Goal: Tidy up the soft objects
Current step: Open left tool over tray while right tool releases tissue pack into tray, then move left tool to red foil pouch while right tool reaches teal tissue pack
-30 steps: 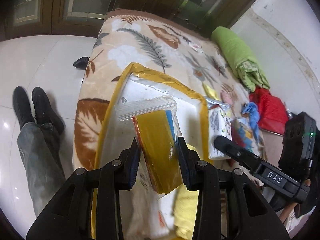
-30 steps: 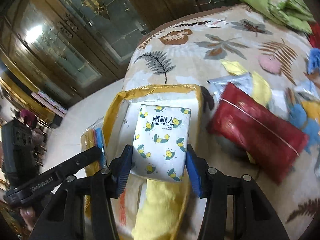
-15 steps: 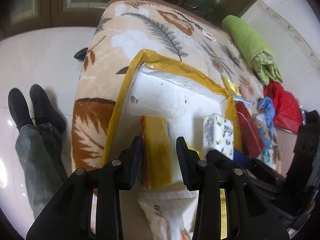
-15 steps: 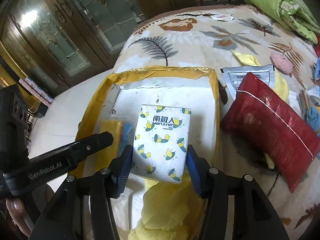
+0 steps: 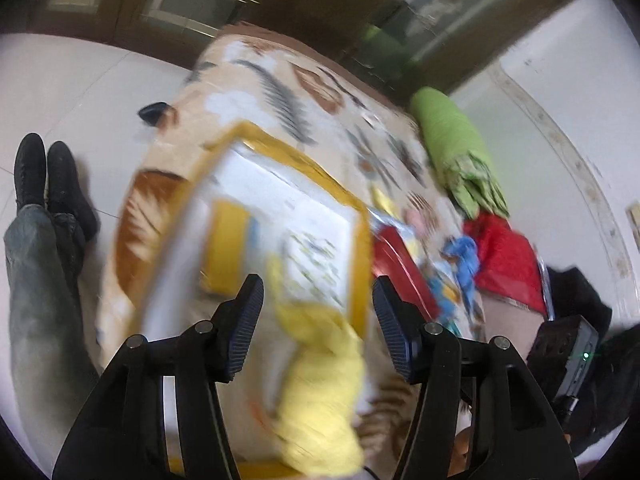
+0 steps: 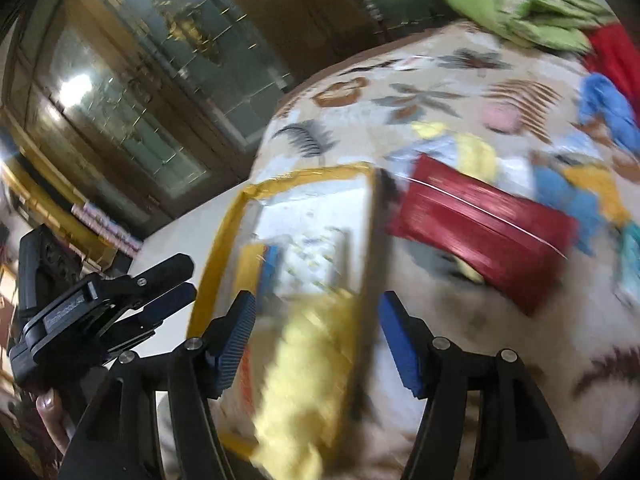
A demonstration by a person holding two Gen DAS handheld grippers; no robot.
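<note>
Both grippers, left gripper (image 5: 318, 320) and right gripper (image 6: 316, 334), hang with jaws spread and nothing between them, above the near end of the yellow-rimmed box (image 6: 224, 236) on the leaf-print blanket (image 6: 440, 80). A second ago each carried something; now the yellow pack (image 5: 228, 244) and tissue pack (image 5: 316, 268) lie inside. Next, I'd reach right for the red pouch (image 6: 480, 228), gripping it mid-body so it doesn't sag.

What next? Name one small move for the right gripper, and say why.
Probably swing the right gripper toward the red pouch beside the box. Both grippers are open and hold nothing, the tissue pack lies in the box, and the pouch is the nearest loose item.
</note>
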